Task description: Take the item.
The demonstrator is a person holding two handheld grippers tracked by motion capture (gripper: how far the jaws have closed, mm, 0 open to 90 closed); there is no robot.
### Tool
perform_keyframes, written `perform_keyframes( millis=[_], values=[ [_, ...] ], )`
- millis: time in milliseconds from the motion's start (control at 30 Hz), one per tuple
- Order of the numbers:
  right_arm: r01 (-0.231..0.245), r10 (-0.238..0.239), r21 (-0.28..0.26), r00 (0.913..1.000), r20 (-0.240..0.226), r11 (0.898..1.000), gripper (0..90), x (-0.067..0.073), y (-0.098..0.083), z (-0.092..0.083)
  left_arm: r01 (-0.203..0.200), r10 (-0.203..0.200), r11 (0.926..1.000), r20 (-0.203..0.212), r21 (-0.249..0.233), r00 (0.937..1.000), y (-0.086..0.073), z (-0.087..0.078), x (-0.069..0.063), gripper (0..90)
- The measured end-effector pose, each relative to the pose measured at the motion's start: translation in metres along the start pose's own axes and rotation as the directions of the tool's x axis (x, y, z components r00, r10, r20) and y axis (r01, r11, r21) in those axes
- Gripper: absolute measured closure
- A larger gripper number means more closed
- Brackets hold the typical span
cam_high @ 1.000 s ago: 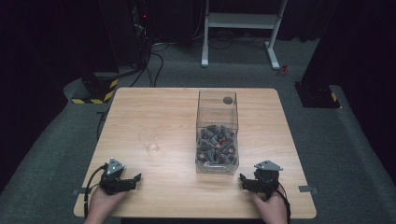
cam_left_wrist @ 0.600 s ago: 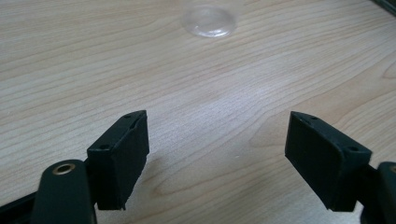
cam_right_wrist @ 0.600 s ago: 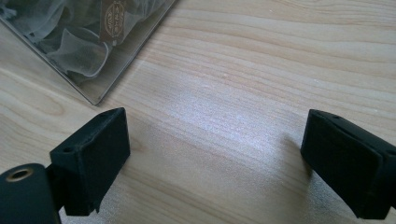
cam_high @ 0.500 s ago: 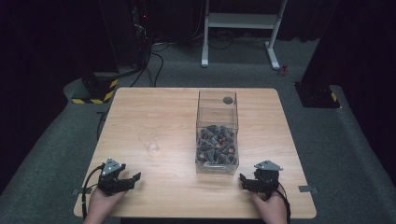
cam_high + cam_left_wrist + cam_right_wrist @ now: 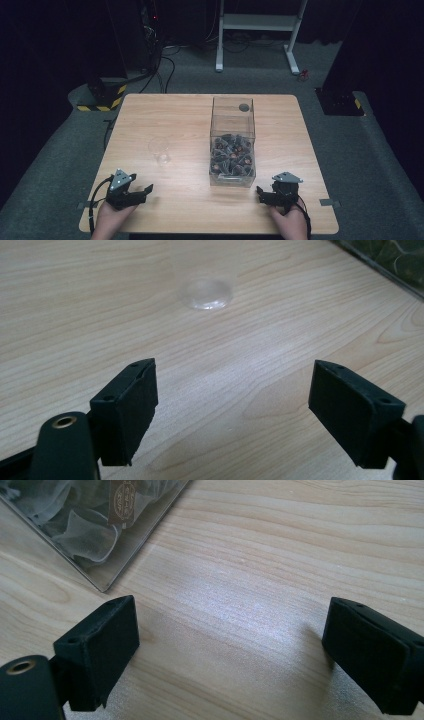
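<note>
High view: left gripper [image 5: 141, 192] rests low on the wooden table [image 5: 165, 115], jaws spread wide and empty; ahead of it, apart, stands a clear glass cup [image 5: 159, 150]. Right gripper [image 5: 265, 194], jaws likewise spread and empty, sits just beside the near corner of a clear box [image 5: 232, 145] of wrapped packets [image 5: 231, 156].

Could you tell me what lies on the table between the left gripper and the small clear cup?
Nothing: the left gripper view shows only bare wood between the left gripper and the clear cup. The high view agrees; the clear box stands off to the side.
</note>
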State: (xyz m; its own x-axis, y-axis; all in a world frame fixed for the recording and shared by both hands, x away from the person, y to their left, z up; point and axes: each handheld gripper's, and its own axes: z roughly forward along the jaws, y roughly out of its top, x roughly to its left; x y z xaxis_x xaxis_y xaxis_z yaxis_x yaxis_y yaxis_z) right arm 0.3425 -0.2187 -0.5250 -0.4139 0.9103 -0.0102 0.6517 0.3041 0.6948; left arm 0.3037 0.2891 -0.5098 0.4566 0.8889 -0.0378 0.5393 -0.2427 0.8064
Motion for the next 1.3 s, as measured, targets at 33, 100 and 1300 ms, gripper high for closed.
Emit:
perform_keyframes(
  millis=[33, 100, 1300],
  values=[
    [0.0, 0.0, 0.0, 1.0, 0.0, 1.0, 7.9, 0.0, 0.0, 0.0, 0.0, 0.0, 1.0, 0.0, -0.005, 1.0, 0.0, -0.001, 0.0, 20.2],
    [0.0, 0.0, 0.0, 1.0, 0.0, 1.0, 8.0, 0.0, 0.0, 0.0, 0.014, -0.014, 0.9997, 0.005, -0.02, 0.9999, 0.002, -0.003, 0.0, 20.2],
    [0.0, 0.0, 0.002, 1.0, -0.006, 1.0, 8.0, 0.001, 0.0, 0.0, -0.028, 0.043, 0.9918, 0.118, -0.124, 0.992, 0.04, -0.008, -0.031, 21.5]
  ],
)
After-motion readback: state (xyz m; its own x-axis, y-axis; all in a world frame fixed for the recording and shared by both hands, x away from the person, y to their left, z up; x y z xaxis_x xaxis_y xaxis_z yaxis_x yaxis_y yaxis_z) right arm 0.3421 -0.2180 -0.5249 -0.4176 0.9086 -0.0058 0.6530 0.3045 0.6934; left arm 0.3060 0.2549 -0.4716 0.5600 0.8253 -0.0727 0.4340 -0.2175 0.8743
